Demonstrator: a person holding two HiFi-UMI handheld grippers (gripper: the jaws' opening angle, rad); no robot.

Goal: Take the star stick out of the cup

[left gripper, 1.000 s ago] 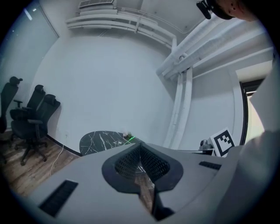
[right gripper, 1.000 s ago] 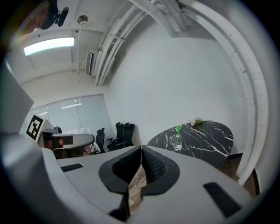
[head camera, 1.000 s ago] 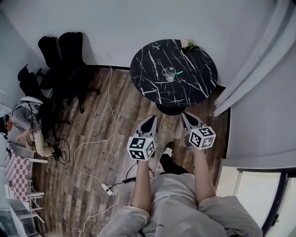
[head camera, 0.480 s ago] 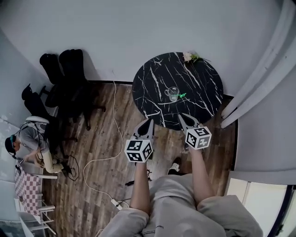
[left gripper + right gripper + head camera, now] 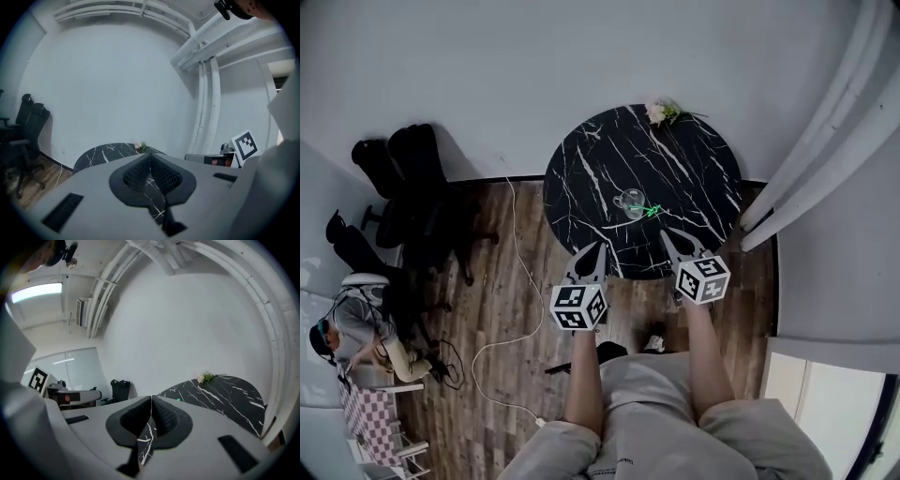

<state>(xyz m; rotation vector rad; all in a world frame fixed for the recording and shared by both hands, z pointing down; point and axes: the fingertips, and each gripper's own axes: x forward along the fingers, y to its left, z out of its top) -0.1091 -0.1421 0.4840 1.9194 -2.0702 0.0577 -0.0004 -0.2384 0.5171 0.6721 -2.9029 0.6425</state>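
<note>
1. The left tool (image 5: 597, 248) is held out ahead of the body, its jaws closed tip to tip with nothing between them.
2. The right tool (image 5: 667, 236) is level with it and apart from it, jaws likewise closed and empty.
3. The left forearm (image 5: 584, 375) and right forearm (image 5: 703, 352), both bare, reach forward, and the tool tips angle slightly toward each other.

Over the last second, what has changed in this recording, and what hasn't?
The person stepped closer to the round table. The left gripper and right gripper, earlier over the floor short of it, now reach its near edge. Nothing was taken hold of, and both grippers stay shut and empty. The star stick still sits in the cup, untouched.
</note>
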